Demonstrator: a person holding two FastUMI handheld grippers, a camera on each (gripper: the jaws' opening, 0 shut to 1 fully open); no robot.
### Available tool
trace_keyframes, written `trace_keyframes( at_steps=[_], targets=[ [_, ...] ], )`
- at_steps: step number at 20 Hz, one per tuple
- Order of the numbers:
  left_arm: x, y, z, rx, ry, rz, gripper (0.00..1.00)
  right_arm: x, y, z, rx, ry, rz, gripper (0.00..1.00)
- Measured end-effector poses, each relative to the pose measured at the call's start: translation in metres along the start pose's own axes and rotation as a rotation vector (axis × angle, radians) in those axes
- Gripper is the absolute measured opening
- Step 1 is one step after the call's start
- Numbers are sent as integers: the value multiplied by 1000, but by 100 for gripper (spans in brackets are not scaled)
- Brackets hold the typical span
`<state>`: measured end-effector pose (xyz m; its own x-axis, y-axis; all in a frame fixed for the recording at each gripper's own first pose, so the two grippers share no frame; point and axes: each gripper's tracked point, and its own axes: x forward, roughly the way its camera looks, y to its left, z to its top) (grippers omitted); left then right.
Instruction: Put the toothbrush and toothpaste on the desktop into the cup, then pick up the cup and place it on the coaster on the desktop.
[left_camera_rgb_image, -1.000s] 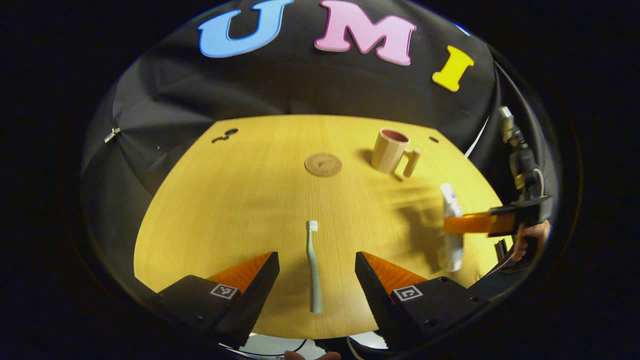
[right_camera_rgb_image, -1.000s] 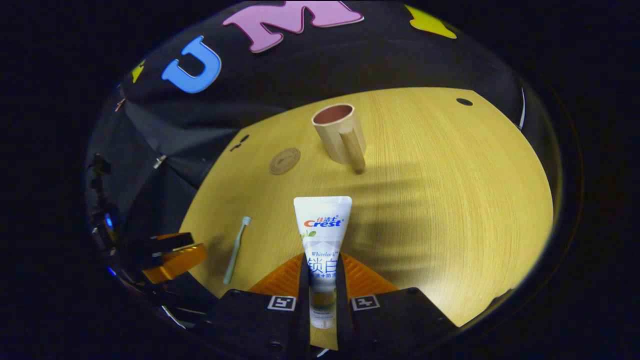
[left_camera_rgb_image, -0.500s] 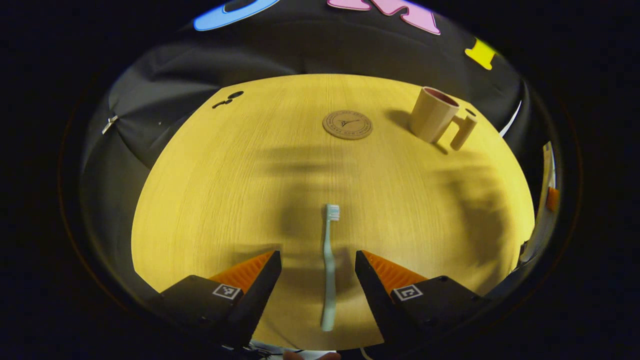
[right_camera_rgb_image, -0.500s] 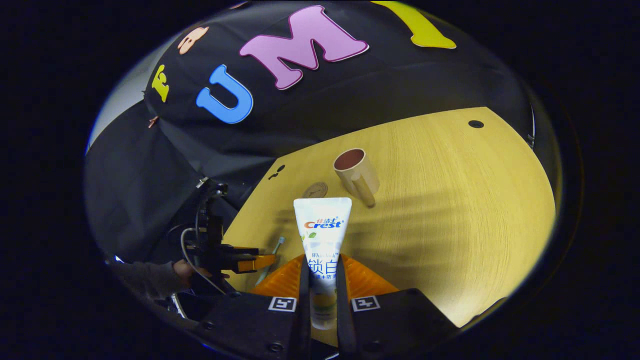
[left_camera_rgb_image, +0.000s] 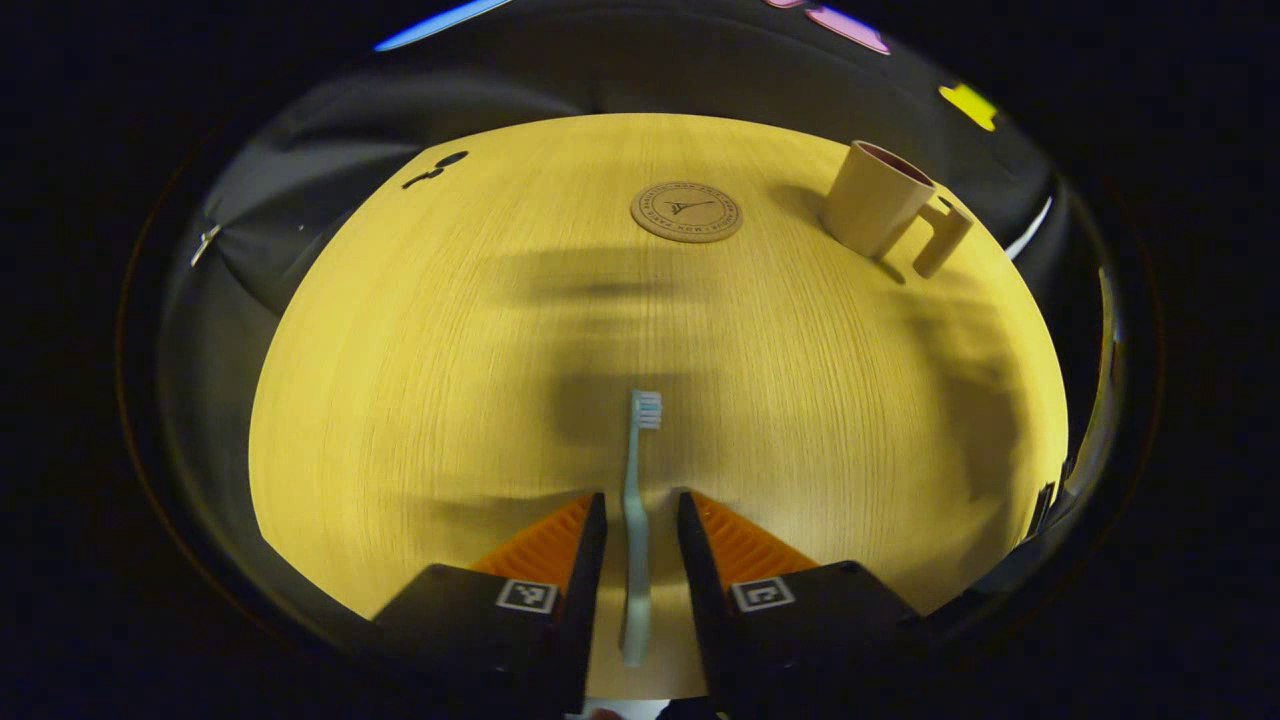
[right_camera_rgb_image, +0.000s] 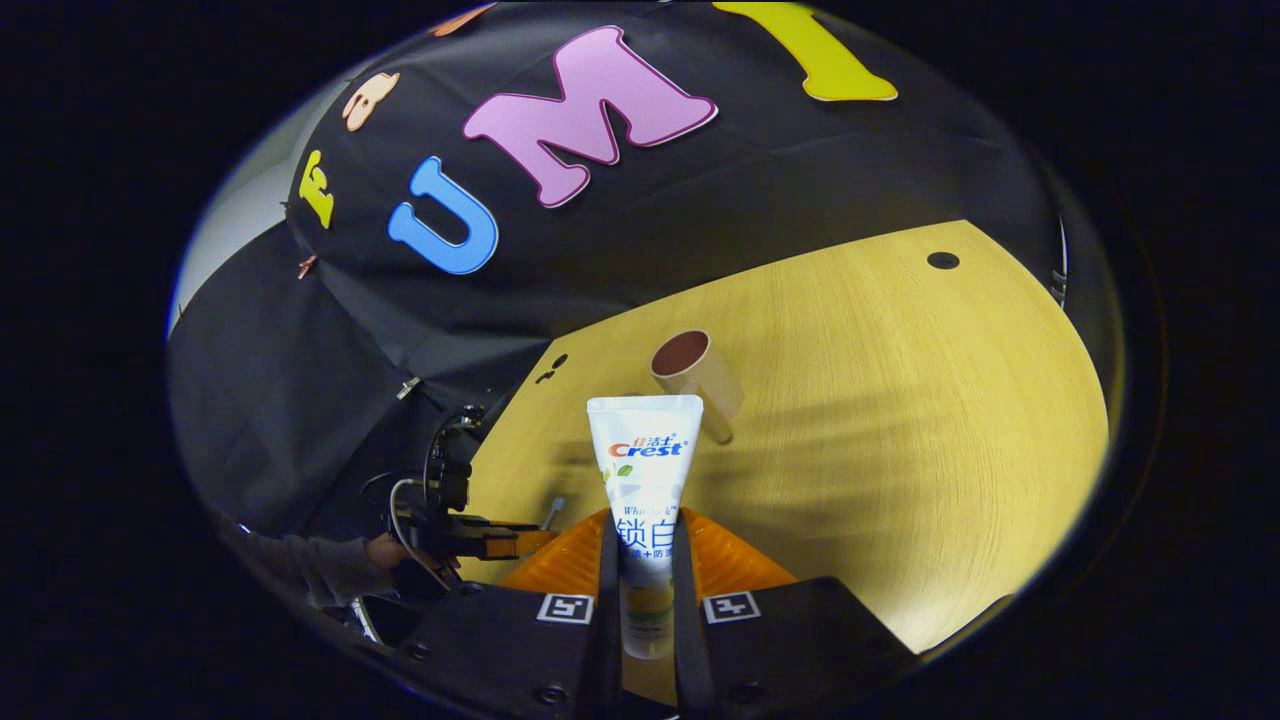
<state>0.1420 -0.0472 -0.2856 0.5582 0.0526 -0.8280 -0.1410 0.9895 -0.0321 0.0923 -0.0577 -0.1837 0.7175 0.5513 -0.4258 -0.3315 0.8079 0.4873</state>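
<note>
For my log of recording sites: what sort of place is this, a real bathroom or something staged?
Most likely a staged recording booth, not a bathroom: a bare wooden desktop backed by draped black cloth, holding just a cup, a coaster and a toothbrush, with the toothpaste held in the right gripper.

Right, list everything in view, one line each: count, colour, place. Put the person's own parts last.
toothbrush: one, pale green, flat on the desktop between the left fingers.
toothpaste: one, white tube, clamped in the right fingers.
cup: one, beige with reddish inside, upright at the far right.
coaster: one, tan, round, left of the cup.
desktop: one, light wood.
left hand-held gripper: narrowed around the toothbrush, gaps visible.
right hand-held gripper: shut on the toothpaste.
hand: one, holding the left hand-held gripper.
</note>
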Motion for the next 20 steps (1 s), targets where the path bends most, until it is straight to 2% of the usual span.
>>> trace_keyframes(
  at_steps=[1, 2, 3, 5, 7, 11, 14, 17, 20],
  targets=[
    [1, -3, -1, 2, 3, 1, 42, 0, -1, 0, 4, -4, 0, 25],
    [1, -5, -1, 12, 2, -3, 37, 0, -2, 3, 7, -8, -1, 25],
    [1, -6, -2, 32, 6, -9, 26, -1, -3, 4, 11, -11, -3, 25],
    [1, -6, 0, 63, 4, -25, 15, -2, -4, 6, 16, -18, -6, 25],
    [-1, -6, 2, 71, -13, -38, 9, -4, -4, 7, 12, -27, -8, 25],
    [-3, -7, 3, 86, -47, -48, 7, -7, 2, 8, 4, -39, -2, 25],
    [-19, -12, 14, 76, -115, -74, 7, -7, 14, 16, 8, -65, 16, 25],
    [-54, -29, 46, 28, -260, -154, 6, -9, 28, 39, -10, -110, 37, 25],
    [-100, -62, 84, -20, -434, -287, 6, 6, 39, 86, -9, -192, 72, 25]
  ],
)
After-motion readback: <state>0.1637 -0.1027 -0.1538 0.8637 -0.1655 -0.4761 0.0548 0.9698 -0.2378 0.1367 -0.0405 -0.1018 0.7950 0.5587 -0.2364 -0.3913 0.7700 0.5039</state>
